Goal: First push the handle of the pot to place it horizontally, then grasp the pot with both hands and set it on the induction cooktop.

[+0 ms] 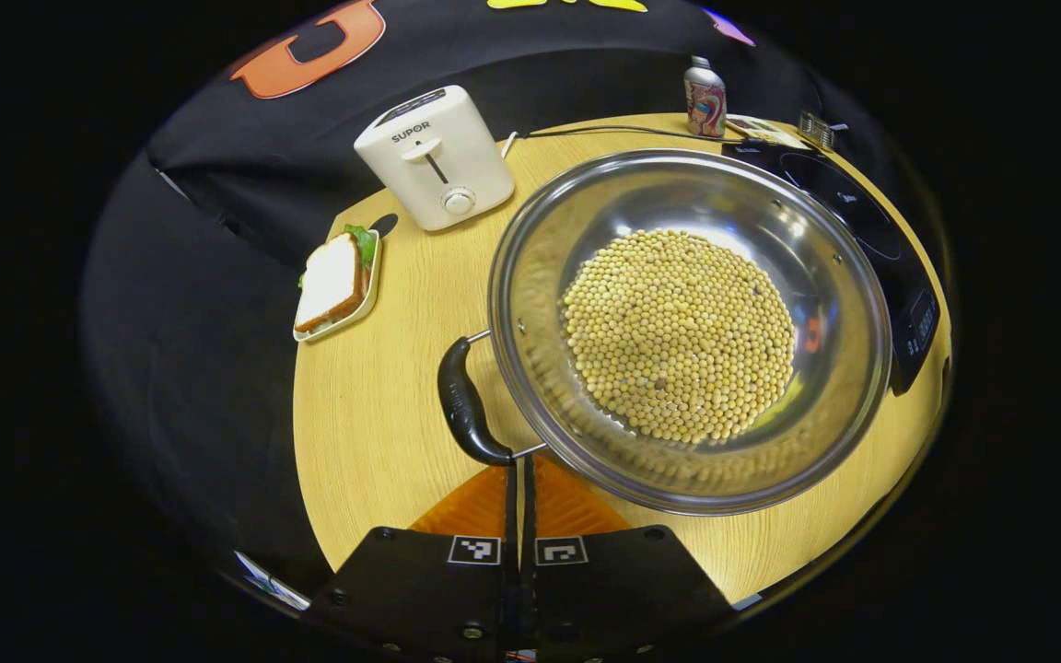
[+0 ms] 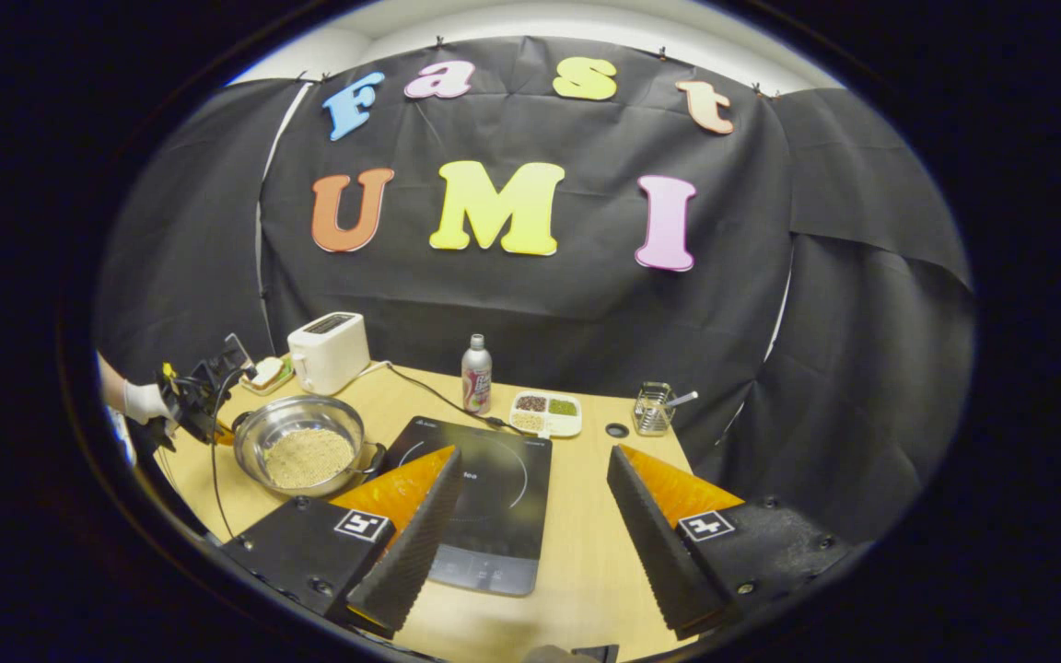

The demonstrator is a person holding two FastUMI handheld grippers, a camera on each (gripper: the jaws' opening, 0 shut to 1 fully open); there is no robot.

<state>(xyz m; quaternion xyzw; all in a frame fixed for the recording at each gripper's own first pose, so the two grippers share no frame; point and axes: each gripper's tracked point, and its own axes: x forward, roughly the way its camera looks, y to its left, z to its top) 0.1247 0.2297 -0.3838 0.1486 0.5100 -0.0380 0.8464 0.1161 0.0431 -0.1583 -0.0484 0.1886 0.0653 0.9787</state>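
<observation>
In the left gripper view the left tool (image 1: 521,497) is seen pressed together, its tips just beneath the pot's black handle (image 1: 466,402). The bean-filled pot (image 1: 687,331) is set on the counter (image 1: 383,405), left of the induction cooktop (image 2: 484,506). The right tool (image 2: 530,516) is held wide apart above the cooktop.

In the right gripper view we find the pot (image 2: 307,446) near the table's (image 2: 577,552) left edge, just left of the induction cooktop (image 2: 484,516). Behind the pot, toward the back left corner, stand the toaster (image 2: 328,352) and a sandwich tray (image 2: 268,373). Along the back edge sit a bottle (image 2: 476,373), a divided dish (image 2: 546,413) and a wire holder (image 2: 653,409).
</observation>
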